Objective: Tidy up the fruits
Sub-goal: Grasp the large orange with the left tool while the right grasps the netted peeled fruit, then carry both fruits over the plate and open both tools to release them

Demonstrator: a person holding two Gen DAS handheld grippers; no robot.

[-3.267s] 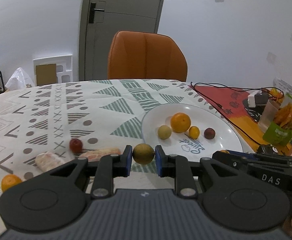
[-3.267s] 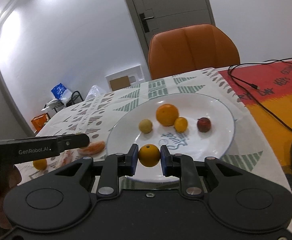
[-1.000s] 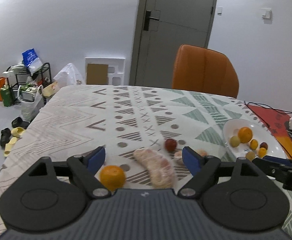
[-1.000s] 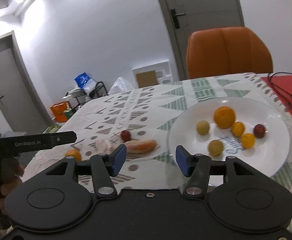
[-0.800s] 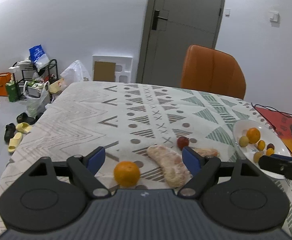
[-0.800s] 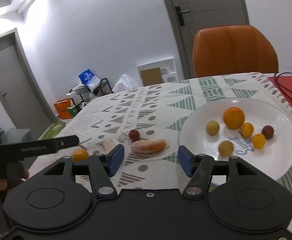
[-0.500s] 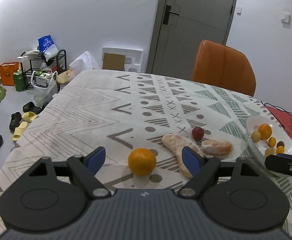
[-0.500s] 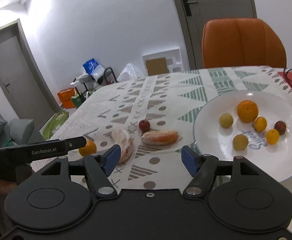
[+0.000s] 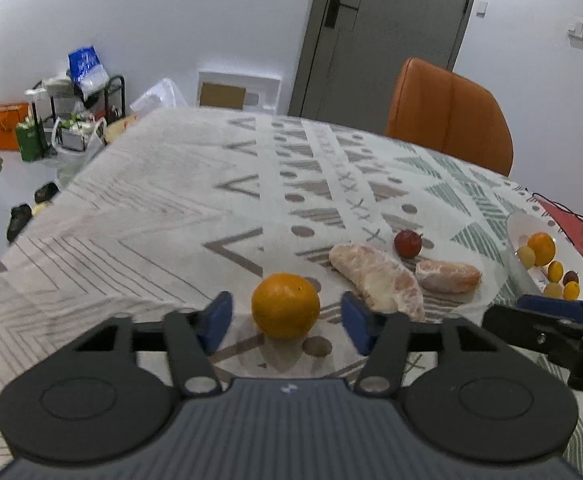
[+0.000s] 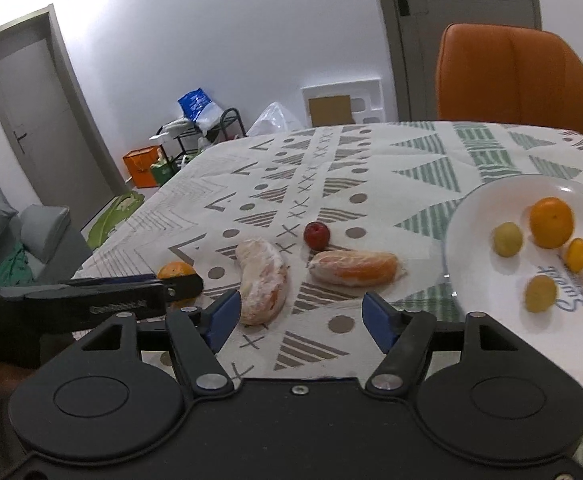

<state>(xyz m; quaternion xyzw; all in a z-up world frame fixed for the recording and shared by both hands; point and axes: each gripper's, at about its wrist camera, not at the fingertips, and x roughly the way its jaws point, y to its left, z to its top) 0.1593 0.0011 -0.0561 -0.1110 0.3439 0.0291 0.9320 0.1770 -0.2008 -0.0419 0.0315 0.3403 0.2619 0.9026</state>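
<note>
Patterned tablecloth point(image 9: 179, 184) under loose fruit, white plate point(image 10: 487, 208) off to our right.

We hold our left gripper point(image 9: 285, 316) with jaws apart around the orange point(image 9: 285, 305), not yet touching, lined up to close on it; our right gripper point(image 10: 297, 314) hangs empty and spread before the two peeled segments point(image 10: 263, 280), presumably next for the plate; five small fruits and a larger orange already sit there.

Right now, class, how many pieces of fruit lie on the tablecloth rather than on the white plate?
4: a whole orange between the left gripper's open fingers, a small red fruit, and two peeled citrus segments, one curved, one nearer the plate. None looks hidden.
</note>
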